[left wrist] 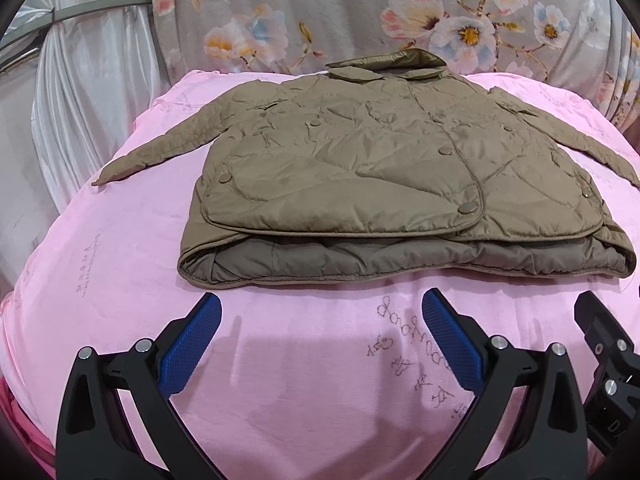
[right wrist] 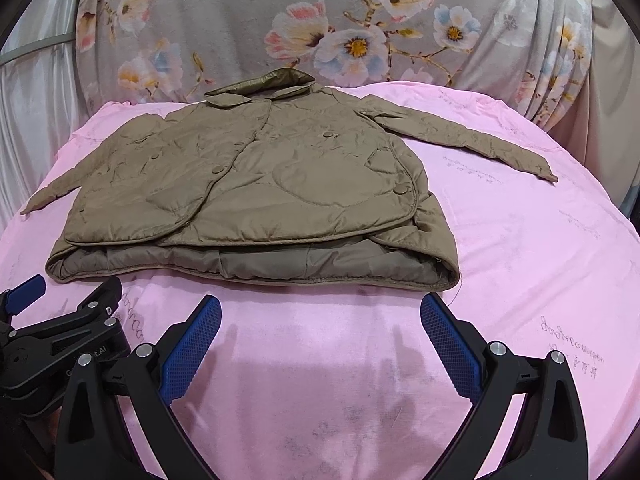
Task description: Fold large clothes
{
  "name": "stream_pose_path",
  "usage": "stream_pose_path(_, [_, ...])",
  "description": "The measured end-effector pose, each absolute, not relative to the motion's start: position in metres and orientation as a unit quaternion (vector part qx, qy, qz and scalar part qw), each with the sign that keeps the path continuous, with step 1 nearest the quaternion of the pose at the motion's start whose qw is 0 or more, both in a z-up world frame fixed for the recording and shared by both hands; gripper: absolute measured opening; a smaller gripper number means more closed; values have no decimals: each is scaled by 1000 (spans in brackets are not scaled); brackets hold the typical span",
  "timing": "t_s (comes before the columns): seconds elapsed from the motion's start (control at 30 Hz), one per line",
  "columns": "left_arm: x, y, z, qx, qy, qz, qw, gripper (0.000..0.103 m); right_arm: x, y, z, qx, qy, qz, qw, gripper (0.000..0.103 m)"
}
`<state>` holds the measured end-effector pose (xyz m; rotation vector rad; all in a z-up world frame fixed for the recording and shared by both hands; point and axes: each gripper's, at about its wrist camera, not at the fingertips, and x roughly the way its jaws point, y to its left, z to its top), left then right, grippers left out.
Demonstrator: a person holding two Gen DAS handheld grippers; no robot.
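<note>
A pink plush bedspread with faint embroidered script (left wrist: 120, 264) is spread wide below a grey floral-print drape (left wrist: 320, 12). An olive-brown quilted snap-button jacket (left wrist: 360, 168) is laid front-up at the centre of the spread, collar towards the drape, both sleeves stretched outward, lower hem doubled under (lining exposed along the near edge). The left gripper (left wrist: 320, 340) and right gripper (right wrist: 320, 340) are held just short of the hem, blue-padded jaws spread wide, nothing clasped.
</note>
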<state>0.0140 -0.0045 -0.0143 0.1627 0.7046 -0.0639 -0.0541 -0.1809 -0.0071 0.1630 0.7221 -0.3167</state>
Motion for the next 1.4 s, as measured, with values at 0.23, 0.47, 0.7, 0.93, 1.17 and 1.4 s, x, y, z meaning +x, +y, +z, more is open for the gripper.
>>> stream_pose_path(0.23, [13,-7,-15,84,345,-27,934,98,-53,-180,-8,79,354,-147,920,98])
stream_pose_path(0.47, [14,-6,-15,84,348,-17,934,98,-51,-177,-8,73,355,-142,921,98])
stream_pose_path(0.7, [14,-5,-15,83,347,-18,934,98,-50,-176,-9,73,358,-144,920,98])
stream_pose_path(0.93, [15,-5,-16,83,347,-20,934,98,-51,-175,-9,71,359,-144,919,98])
stream_pose_path(1.17, [16,-7,-18,83,349,-21,933,98,-51,-175,-11,71,362,-143,918,98])
stream_pose_path(1.4, [17,-6,-19,81,354,-23,932,98,-48,-177,-11,74,370,-141,915,98])
